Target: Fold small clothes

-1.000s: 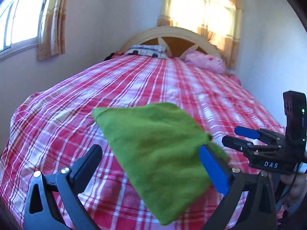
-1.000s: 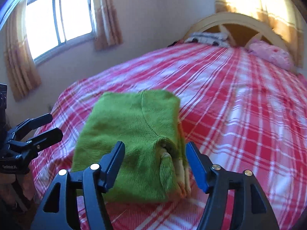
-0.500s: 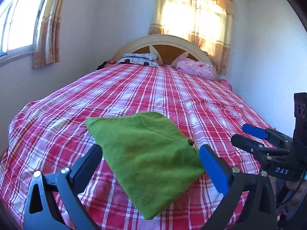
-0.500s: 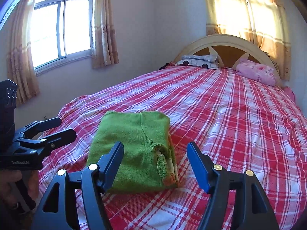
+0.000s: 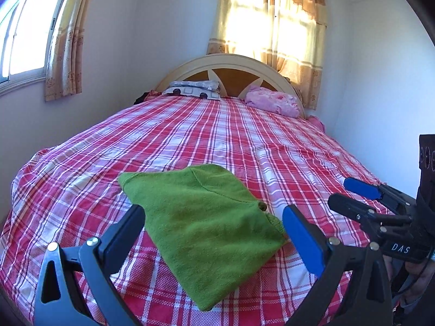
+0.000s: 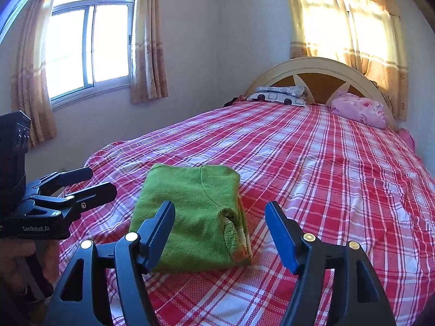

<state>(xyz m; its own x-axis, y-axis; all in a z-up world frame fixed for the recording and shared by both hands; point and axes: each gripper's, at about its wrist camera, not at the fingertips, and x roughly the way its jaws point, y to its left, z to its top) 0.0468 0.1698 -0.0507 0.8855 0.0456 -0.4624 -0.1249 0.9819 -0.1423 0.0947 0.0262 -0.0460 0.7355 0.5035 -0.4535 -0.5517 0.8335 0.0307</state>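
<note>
A small green garment (image 5: 206, 225) lies folded into a compact rectangle on the red plaid bedspread (image 5: 244, 141) near the foot of the bed. It also shows in the right wrist view (image 6: 195, 217), with an orange and cream trim at its right edge. My left gripper (image 5: 214, 231) is open and empty, hovering above and just short of the garment. My right gripper (image 6: 220, 228) is open and empty, close above the garment's near edge. Each gripper shows in the other's view, the right gripper (image 5: 361, 198) at the right, the left gripper (image 6: 89, 182) at the left.
Two pillows, a patterned grey pillow (image 5: 193, 88) and a pink pillow (image 5: 272, 103), lie by the cream headboard (image 5: 231, 62). Curtained windows are on the left wall (image 6: 89, 46) and behind the headboard. A wall runs along the bed's right side.
Both grippers have pulled back and risen from the folded garment, so it looks smaller and farther. The garment stays put on the bed.
</note>
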